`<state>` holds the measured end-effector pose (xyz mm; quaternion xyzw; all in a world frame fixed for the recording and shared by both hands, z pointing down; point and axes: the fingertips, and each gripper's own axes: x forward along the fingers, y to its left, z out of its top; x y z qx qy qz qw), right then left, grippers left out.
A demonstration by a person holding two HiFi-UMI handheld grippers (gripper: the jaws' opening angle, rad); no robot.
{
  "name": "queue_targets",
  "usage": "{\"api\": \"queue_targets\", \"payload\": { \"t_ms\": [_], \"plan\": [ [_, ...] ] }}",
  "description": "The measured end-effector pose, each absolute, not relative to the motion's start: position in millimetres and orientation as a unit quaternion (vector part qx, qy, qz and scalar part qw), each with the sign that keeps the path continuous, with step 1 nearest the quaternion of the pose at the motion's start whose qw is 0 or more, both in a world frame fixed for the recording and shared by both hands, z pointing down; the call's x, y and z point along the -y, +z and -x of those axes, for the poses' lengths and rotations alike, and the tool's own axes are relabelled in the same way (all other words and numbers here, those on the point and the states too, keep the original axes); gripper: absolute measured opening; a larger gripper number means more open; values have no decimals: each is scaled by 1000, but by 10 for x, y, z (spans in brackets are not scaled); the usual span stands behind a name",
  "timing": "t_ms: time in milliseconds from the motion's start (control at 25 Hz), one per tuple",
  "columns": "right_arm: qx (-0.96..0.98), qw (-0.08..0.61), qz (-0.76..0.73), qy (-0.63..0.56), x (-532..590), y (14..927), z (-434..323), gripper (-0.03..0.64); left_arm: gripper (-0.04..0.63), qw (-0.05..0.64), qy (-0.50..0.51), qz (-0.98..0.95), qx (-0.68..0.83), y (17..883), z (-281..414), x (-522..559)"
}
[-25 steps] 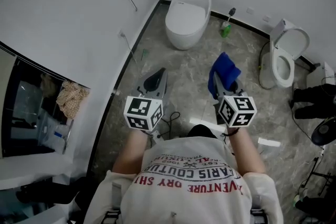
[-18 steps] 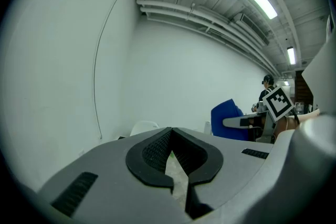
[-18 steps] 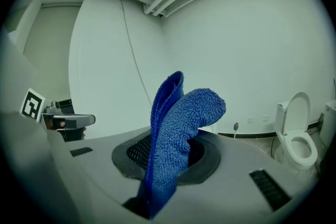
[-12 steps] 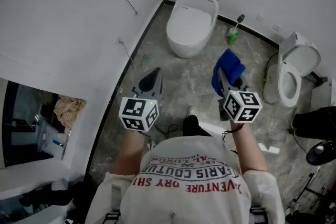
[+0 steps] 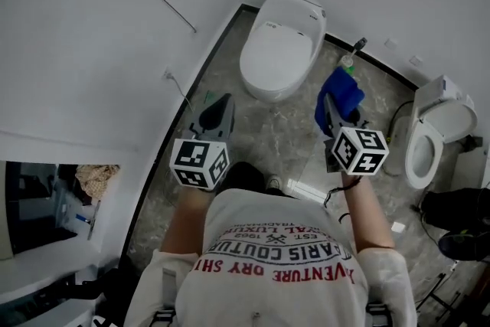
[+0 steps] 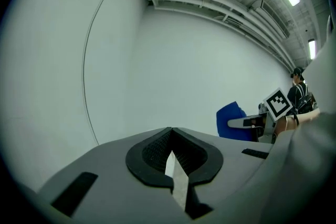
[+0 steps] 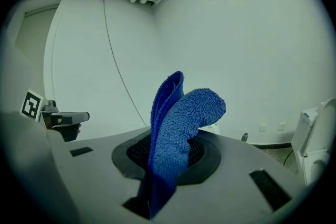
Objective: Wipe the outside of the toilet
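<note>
**A:** Toilet (image 5: 282, 46) wiped at all yet?

**B:** By my reading, no. It sits ahead of both tongs, past their tips and roughly between the two, lid down and backed against the wall (image 5: 115, 50). A stretch of bare floor (image 5: 283, 130) lies between it and them, and nothing touches it.

**A:** Is the wiping gear ready?

**B:** Yes. The right tongs (image 7: 167, 155) are clamped on a blue cloth (image 7: 176, 118), which stands up from between the jaws in a loose fold and flops forward over the tips. The left tongs (image 6: 171, 139) are closed together with nothing between them, pointing forward beside the right pair.

**A:** Anything else near?

**B:** A green bottle (image 5: 348, 63) stands just beyond the right tongs, by the wall. A second toilet (image 5: 440, 135) with its seat up is off to the right of the right tongs, well apart from them.

**A:** So where does that leave the job?

**B:** I'd call it the approach. The cloth is in hand, but all the wiping remains: lid, sides and base. The right tongs must first be brought up to the shell until the cloth lies against it.
</note>
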<state>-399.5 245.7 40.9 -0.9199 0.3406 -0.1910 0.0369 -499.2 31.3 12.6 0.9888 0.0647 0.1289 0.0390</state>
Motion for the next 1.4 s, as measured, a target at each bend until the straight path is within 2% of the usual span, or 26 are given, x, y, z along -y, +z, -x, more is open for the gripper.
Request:
{"api": "queue_targets", "payload": {
  "t_ms": [360,760,1160,1400],
  "plan": [
    [-297,45,928,-221,-2067,720,2303,72,8,46,158,-981,-98,512,3227,274],
    [-233,59,940,-241,-1378,814,322,72,8,67,163,-974,-146,472,1053,1088],
    [-256,31,922,-289,-1072,1286,-962,72,8,92,203,-965,-135,905,-263,1153],
    [-296,1,898,-325,-1254,1691,-2074,72,8,96,223,-967,-74,1300,-1069,1021]
  ]
}}
